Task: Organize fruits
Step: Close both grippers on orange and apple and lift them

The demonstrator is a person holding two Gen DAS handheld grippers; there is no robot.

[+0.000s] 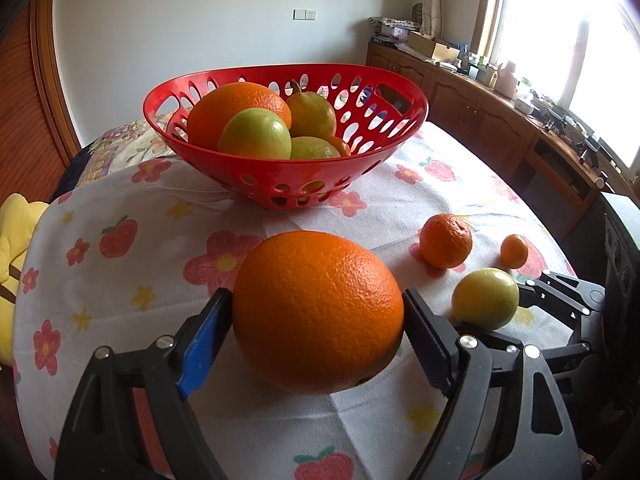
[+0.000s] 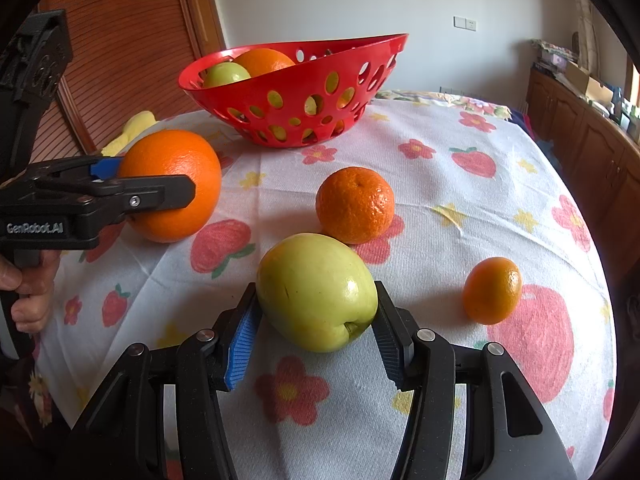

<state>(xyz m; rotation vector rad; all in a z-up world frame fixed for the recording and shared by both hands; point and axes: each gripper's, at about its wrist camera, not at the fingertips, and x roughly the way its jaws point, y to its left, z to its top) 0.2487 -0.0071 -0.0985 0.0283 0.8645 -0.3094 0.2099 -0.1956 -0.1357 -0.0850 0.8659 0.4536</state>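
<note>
The left tool [image 1: 318,322] clamped the big orange [image 1: 318,312] at its widest girth; the right tool [image 2: 316,312] apparently gripped the smooth, firm green apple [image 2: 316,290] likewise.

"GenRobot.AI" in white, left claw [image 2: 160,184] body

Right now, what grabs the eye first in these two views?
The big round orange fills the left wrist view, wedged between the left gripper fingers on the floral tablecloth. In the right wrist view, the right gripper clamps a yellow-green apple. Behind both stands the perforated red plastic basket, already holding an orange and green fruits.
</note>
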